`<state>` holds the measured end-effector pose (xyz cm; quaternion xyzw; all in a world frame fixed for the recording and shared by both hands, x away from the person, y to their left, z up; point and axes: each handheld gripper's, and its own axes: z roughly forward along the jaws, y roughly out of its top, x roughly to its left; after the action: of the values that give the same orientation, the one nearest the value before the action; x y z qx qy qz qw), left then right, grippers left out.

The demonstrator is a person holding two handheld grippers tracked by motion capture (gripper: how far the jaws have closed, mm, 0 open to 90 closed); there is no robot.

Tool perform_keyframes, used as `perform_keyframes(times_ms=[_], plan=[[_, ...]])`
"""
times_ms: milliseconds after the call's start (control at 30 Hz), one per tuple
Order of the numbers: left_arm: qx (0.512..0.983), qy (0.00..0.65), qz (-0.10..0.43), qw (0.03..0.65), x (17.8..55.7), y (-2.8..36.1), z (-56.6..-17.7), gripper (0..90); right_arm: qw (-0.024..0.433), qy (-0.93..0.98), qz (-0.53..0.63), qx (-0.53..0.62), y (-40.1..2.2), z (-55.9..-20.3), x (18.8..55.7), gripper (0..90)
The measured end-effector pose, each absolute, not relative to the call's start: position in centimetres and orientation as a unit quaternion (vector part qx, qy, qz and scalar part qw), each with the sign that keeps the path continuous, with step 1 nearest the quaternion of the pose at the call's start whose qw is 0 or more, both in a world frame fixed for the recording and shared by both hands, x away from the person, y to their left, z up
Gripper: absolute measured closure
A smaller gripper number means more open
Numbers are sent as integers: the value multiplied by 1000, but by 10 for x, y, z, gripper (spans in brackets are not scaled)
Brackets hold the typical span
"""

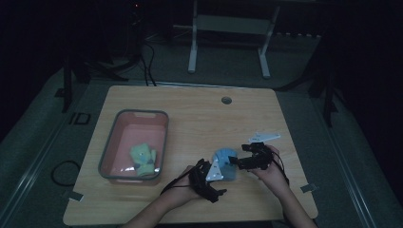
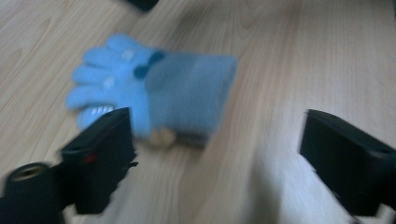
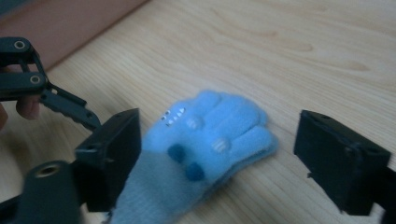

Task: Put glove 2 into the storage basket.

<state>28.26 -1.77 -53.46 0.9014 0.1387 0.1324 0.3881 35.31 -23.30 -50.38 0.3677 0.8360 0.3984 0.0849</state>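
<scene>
While a green pair already sits in the pink bin [image 1: 110, 152] at nine o'clock, the blue gloves [image 1: 227, 163] lie on the table [image 1: 199, 114], left gripper [image 1: 209, 183] and right gripper [image 1: 242, 159] both gaping empty, so binning's left.

No readable text, label, brand, number or sign shows anywhere.

In the high view the blue glove [image 1: 228, 160] lies partly behind the left gripper [image 1: 209, 173]'s grey plate. The left gripper view is motion-blurred, softening the glove's fingers beyond its jaws. In the right gripper view the glove's cuff runs off the bottom edge, near the left jaw.
</scene>
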Motion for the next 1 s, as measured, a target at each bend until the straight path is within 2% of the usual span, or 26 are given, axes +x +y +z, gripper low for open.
perform_keyframes(times_ms=[133,233,400,600,733,867,967,1000], plan=[[902,99,161,388,284,-29,-535,199,88,833,398,373,-231,-508,362,286],[903,69,179,384,284,-35,-538,258,77,834,389,383,-229,-514,370,317],[914,40,183,359,286,-39,-546,404,67,836,371,398,-225,-528,380,300],[916,35,206,343,287,-42,-555,465,60,843,351,403,-221,-541,382,295],[917,39,223,329,290,-44,-554,572,68,849,341,397,-217,-547,378,303],[918,48,216,329,294,-43,-552,688,68,855,344,381,-214,-547,377,435],[920,51,211,326,295,-44,-551,724,45,859,347,373,-213,-547,379,587],[920,51,211,326,295,-44,-551,730,45,859,347,373,-213,-547,379,587]])
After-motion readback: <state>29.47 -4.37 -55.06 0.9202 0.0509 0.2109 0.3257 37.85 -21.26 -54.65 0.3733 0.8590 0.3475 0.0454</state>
